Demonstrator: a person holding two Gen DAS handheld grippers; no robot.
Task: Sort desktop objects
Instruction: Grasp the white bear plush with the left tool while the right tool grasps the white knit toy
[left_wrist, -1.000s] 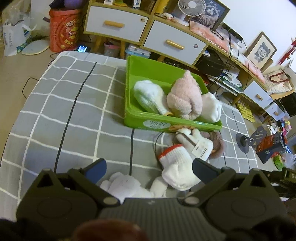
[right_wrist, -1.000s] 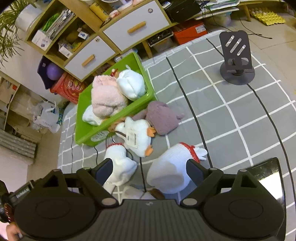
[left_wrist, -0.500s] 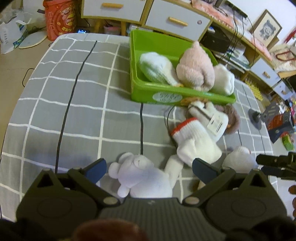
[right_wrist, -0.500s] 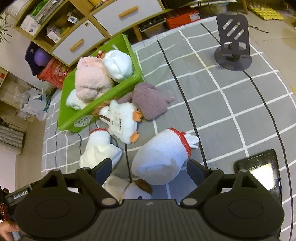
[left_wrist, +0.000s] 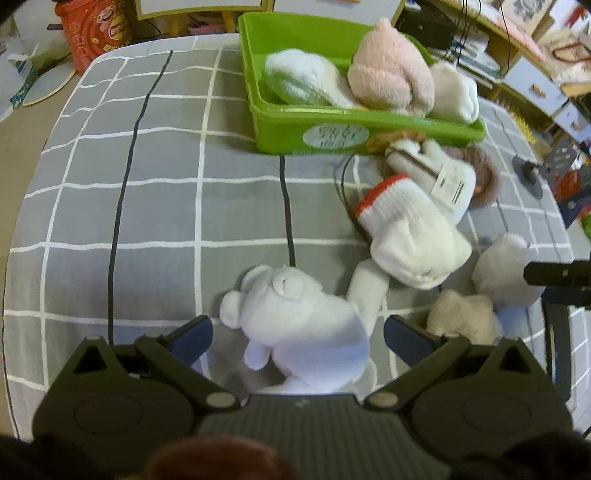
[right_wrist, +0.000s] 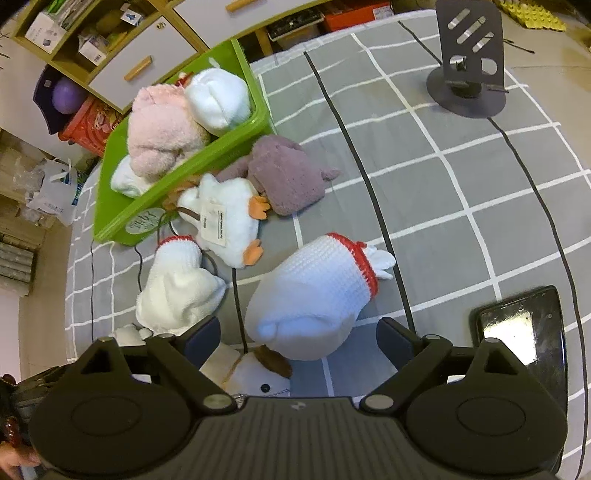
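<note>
A green bin (left_wrist: 280, 129) at the back of the checked table holds a pink plush (left_wrist: 391, 81) and two white ones. My left gripper (left_wrist: 297, 336) points steeply down and is open. A white plush bear (left_wrist: 295, 314) lies on the cloth between its fingers, and neither pad presses it. My right gripper (right_wrist: 299, 334) is also open, its jaws still opening. A white knitted toy with a red band (right_wrist: 314, 291) lies between them, untouched. The same bin (right_wrist: 229, 147) shows at the upper left of the right wrist view.
In front of the bin lie a white duck plush with a tag (right_wrist: 221, 218), a purple plush (right_wrist: 284, 173) and a second red-banded knitted toy (right_wrist: 177, 284). A beige plush (left_wrist: 461, 314) lies near the left gripper. A phone stand (right_wrist: 469, 74) and a black device (right_wrist: 517, 332) sit to the right.
Both grippers have sunk toward the table and tipped further down. The white bear has come between the left fingers. The knitted toy now fills more of the gap between the right fingers.
</note>
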